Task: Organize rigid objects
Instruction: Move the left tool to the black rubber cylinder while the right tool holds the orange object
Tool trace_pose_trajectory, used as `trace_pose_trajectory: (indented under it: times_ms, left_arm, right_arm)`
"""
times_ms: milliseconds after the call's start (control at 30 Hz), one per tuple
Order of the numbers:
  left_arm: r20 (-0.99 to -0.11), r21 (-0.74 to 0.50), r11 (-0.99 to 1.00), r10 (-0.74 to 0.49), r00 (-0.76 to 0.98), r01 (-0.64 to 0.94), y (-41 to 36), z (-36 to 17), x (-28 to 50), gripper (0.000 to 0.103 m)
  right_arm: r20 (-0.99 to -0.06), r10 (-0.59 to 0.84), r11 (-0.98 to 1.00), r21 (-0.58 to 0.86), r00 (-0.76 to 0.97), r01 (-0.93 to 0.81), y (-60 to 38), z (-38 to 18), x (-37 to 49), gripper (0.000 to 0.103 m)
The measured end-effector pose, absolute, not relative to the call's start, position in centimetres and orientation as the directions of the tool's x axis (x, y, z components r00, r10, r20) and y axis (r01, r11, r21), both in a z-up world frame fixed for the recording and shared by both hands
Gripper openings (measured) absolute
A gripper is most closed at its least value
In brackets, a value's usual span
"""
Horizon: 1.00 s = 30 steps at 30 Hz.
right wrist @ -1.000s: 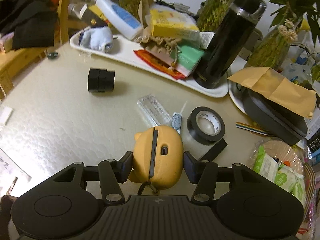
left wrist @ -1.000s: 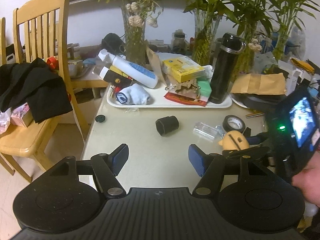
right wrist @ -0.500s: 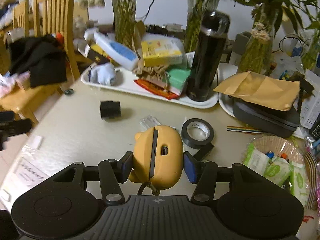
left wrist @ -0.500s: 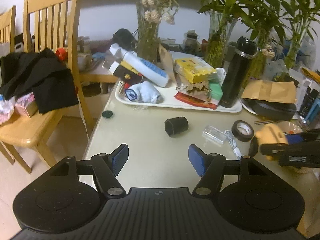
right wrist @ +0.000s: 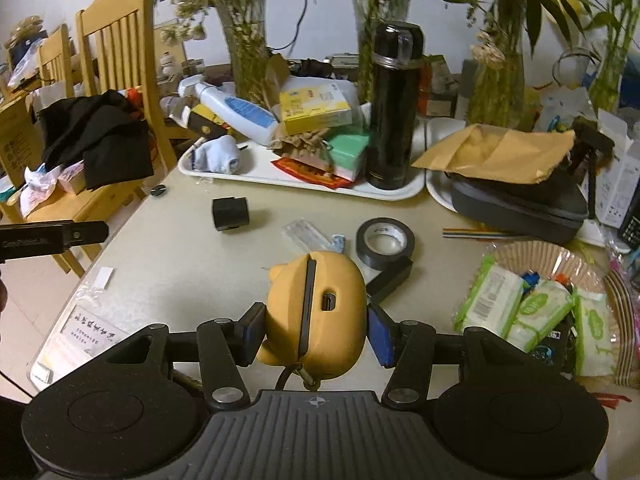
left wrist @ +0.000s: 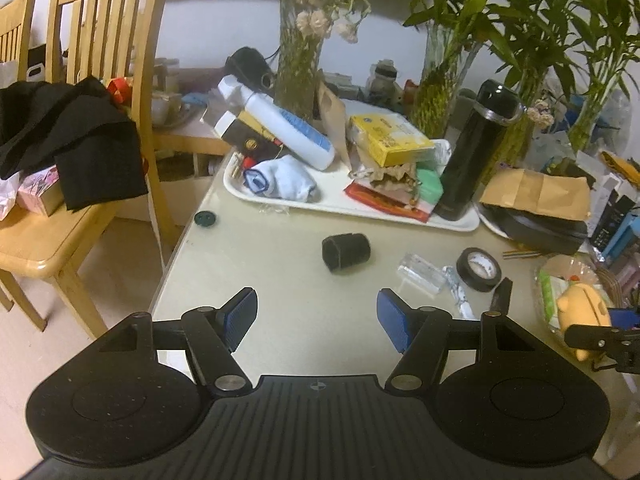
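Observation:
My right gripper (right wrist: 316, 330) is shut on a yellow animal-shaped case (right wrist: 316, 312) and holds it above the table's near part; the case also shows at the right edge of the left wrist view (left wrist: 582, 308). My left gripper (left wrist: 316, 320) is open and empty over the table's front left. A black cylinder (left wrist: 346, 252) (right wrist: 231, 213), a clear plastic box (left wrist: 422, 274) (right wrist: 306, 234) and a black tape roll (left wrist: 479, 269) (right wrist: 385, 242) lie on the beige table (left wrist: 280, 280).
A white tray (left wrist: 360, 204) at the back holds a black flask (left wrist: 476, 148), a yellow box, a white bottle and a sock. Vases with plants stand behind. A basket of wipe packs (right wrist: 532, 312) sits at the right. Wooden chairs (left wrist: 100, 120) with black cloth stand left.
My right gripper has lifted the yellow case off the table and drawn back to the right. My left gripper has pulled back and stayed open.

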<state>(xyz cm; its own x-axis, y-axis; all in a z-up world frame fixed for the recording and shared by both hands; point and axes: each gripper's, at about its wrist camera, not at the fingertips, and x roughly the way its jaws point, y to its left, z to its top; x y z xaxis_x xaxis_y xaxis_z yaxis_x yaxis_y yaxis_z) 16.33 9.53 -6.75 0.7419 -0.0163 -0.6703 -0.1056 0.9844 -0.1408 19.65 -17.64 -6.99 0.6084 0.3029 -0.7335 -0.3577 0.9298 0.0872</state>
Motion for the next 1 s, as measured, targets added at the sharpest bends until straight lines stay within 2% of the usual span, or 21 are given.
trace_pose_trajectory:
  times_ms: [267, 600, 733, 867, 933, 1000]
  left_arm:
    - [-0.609, -0.144, 0.989, -0.067, 0.79, -0.028, 8.0, -6.2, 16.9, 0.066]
    - [-0.624, -0.096, 0.995, -0.085, 0.777, 0.031, 7.7, -9.1, 20.2, 0.065]
    - [-0.65, -0.1, 0.994, -0.099, 0.753, 0.045, 7.8, -10.9, 22.6, 0.059]
    - [-0.67, -0.139, 0.99, -0.11, 0.734, 0.022, 8.3, -12.5, 24.9, 0.058]
    - [-0.682, -0.152, 0.988, -0.118, 0.722, 0.018, 8.5, -13.3, 26.0, 0.049]
    - [-0.693, -0.166, 0.986, -0.126, 0.709, 0.014, 8.8, -14.1, 26.9, 0.048]
  right_arm:
    - [-0.734, 0.326, 0.929, 0.129, 0.597, -0.348, -18.5, -7.3, 19.8, 0.056]
    - [-0.736, 0.349, 0.921, 0.156, 0.581, -0.356, -18.5, -7.3, 19.9, 0.056]
    - [-0.733, 0.363, 0.92, 0.184, 0.575, -0.346, -18.9, -7.3, 20.1, 0.056]
    - [-0.732, 0.376, 0.916, 0.198, 0.569, -0.35, -19.0, -7.3, 20.5, 0.056]
    - [-0.729, 0.382, 0.914, 0.205, 0.568, -0.351, -19.1, -7.2, 20.5, 0.056]
    - [-0.728, 0.387, 0.912, 0.212, 0.566, -0.35, -19.3, -7.1, 20.6, 0.056]
